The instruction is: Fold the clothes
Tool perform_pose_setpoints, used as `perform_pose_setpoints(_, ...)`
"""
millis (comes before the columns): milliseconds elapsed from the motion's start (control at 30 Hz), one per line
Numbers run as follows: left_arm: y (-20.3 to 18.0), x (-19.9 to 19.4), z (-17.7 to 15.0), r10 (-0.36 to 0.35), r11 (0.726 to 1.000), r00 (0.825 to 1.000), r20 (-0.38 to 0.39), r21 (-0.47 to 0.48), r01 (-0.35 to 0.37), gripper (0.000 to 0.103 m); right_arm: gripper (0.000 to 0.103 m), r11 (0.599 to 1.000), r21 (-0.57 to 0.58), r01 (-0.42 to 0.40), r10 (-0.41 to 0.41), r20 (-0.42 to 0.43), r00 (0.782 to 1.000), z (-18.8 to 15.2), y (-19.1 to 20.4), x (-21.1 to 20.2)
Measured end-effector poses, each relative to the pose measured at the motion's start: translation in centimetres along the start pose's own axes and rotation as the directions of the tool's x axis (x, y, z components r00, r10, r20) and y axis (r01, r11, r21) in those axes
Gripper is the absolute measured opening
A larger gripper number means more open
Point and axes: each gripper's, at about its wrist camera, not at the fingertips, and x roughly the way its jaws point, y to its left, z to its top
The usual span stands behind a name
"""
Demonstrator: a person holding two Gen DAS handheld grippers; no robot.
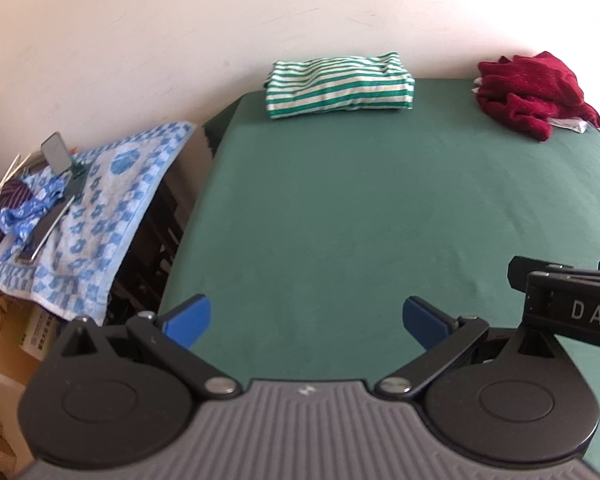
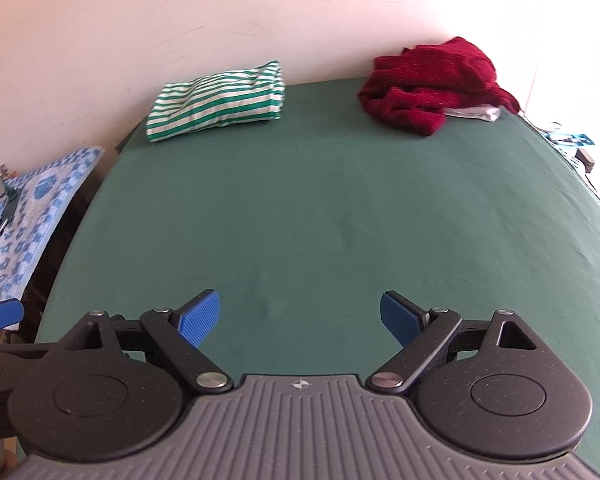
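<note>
Green cloth covers the bench (image 2: 320,208) against a pale wall (image 2: 180,20), bearing a folded striped garment (image 2: 216,100) and crumpled red sweater (image 2: 432,80), both tongs (image 1: 306,320) (image 2: 300,316) spread apart, empty.

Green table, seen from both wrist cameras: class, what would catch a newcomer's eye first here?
The crumpled red garment at the table's far right corner stands out most, heaped against the wall. To its left, also at the far edge, lies a neatly folded green-and-white striped garment. Both grippers, left and right, hang open and empty over the near edge.
</note>
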Motion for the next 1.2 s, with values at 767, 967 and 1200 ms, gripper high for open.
perform_pose_setpoints(767, 3.7, 1.3, -0.8, -0.008, 0.993, 0.998, -0.067, -0.114, 0.0, 0.102, 0.09, 0.992, -0.111, -0.068, 0.066, -0.016, 0.998, 0.4, 3.9, 0.9)
perform_pose_setpoints(967, 3.6, 1.0, -0.6, 0.004, 0.994, 0.999, -0.05, -0.105, -0.009, 0.102, 0.09, 0.992, -0.11, -0.066, 0.065, -0.013, 0.998, 0.6, 4.0, 1.0)
perform_pose_setpoints(1200, 3.6, 1.1, -0.6, -0.005, 0.994, 0.999, -0.047, -0.11, 0.0, 0.102, 0.09, 0.992, -0.109, -0.064, 0.063, -0.009, 0.998, 0.7, 4.2, 1.0)
